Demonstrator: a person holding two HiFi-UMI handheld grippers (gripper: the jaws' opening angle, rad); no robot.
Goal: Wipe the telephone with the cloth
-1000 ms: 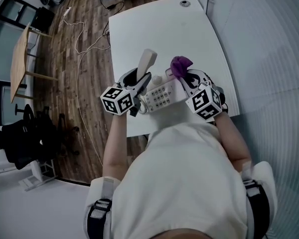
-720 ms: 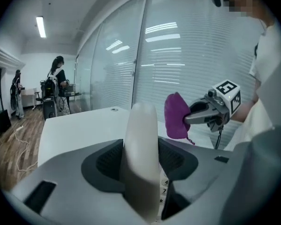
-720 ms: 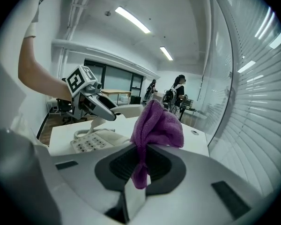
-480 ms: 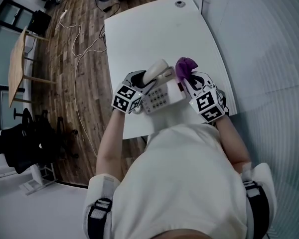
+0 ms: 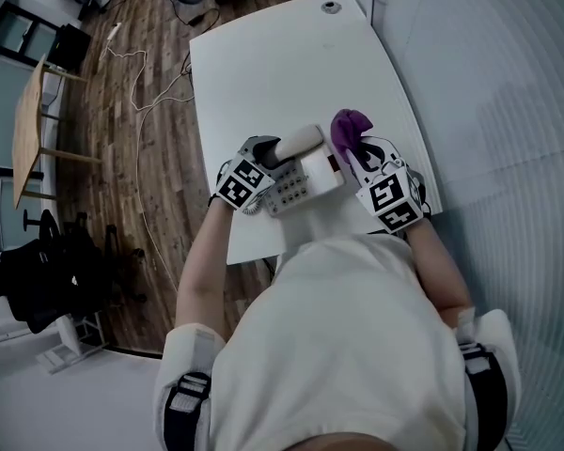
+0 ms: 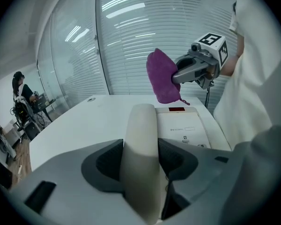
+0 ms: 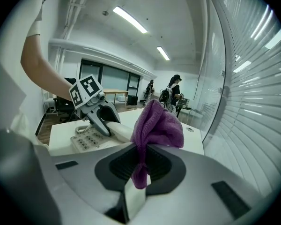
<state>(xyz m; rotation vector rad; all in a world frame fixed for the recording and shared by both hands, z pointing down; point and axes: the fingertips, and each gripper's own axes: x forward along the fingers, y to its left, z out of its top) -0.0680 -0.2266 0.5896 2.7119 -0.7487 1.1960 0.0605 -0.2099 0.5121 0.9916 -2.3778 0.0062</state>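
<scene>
We see a white tabletop [image 5: 263, 64] with a round grommet [image 5: 331, 7] at its far end, cables [image 5: 141, 134] trailing over the wood floor [image 5: 103, 205], and a wooden side table [image 5: 23, 125].

Open-plan office with glass walls.
A white desk [image 5: 263, 54] stands beside a glass partition [image 5: 489, 83] backed by blinds [image 6: 131, 55]; wood-plank floor [image 5: 150, 26], ceiling strip lights [image 7: 129, 19], black office chairs [image 5: 47, 261], and people [image 7: 173, 90] standing farther back.
</scene>
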